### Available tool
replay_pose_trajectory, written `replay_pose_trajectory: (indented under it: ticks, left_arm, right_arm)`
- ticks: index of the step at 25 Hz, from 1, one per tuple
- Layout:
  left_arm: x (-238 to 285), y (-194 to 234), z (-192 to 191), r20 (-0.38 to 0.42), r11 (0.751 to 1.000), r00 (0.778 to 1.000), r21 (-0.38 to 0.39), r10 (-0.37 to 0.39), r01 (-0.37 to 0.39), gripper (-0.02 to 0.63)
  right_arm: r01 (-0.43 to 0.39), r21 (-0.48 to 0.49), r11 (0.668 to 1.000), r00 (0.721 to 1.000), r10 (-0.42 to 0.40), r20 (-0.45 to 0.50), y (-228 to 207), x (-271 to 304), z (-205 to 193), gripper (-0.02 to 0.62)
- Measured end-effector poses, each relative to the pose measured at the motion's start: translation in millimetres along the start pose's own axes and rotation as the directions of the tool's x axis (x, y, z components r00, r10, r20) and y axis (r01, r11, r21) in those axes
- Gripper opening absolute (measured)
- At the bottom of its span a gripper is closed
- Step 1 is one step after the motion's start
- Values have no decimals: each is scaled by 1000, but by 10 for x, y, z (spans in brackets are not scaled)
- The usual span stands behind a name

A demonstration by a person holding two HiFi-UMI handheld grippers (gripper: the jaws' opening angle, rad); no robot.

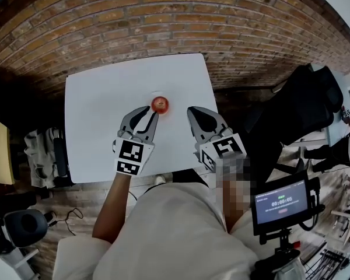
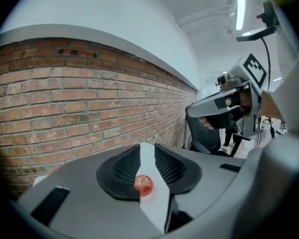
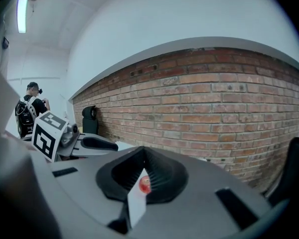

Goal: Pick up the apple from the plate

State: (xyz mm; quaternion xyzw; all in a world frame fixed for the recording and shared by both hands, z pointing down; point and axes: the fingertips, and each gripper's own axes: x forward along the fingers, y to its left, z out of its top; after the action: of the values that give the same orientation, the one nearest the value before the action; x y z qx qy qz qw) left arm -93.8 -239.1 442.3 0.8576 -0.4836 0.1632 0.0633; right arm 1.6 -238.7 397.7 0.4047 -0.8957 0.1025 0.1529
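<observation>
a: where's the apple [image 1: 160, 104] sitting?

b: on the white table [image 1: 93, 127], toward the far side and near the brick wall [image 1: 163, 22]. there's a faint pale ring round it that i take to be the plate [image 1: 159, 93], though white on white makes the rim hard to be sure of.

a: and the left gripper [image 1: 153, 111]?

b: over the table, pointing at the apple from the near left. its tips are just beside the fruit in the head view, but whether they touch it i can't tell from above. in the left gripper view its jaws stand a little apart, a narrow wedge of table showing between the black pads [image 2: 125, 167], with the apple [image 2: 144, 184] in that gap but farther out, not pinched.

a: so nothing held there?

b: nothing; the pads aren't pressing on it.

a: the right gripper [image 1: 191, 109]?

b: to the right of the apple, near it but clear of it, aimed the same way. its jaws come together at the tips; in the right gripper view only a thin sliver of table shows behind where they meet, and the apple [image 3: 146, 184] appears small through it, out ahead on the table.

a: do the two see each other?

b: yes, each shows at the side of the other's view. both are level with each other, the apple between and beyond their tips.
</observation>
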Motion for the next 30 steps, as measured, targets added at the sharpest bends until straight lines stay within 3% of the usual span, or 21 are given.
replay_pose_trajectory:
  ticks: [14,19,30]
  left_arm:
    - [122,4,-356,-102,999,994,-9,-41,41,121]
    - [509,89,-605,-161,997,985,-40,-66,61,147]
    - [693,101,-948,-249,991,962,-96,-116,94,192]
  right_arm:
    - [-10,-3,1000,999,10,-46,53,48,-128,3]
    - [-18,16,1000,997,20,-80,-182,288,-242,3]
    - [-34,45,998,992,40,-123,-234,466,-407,3]
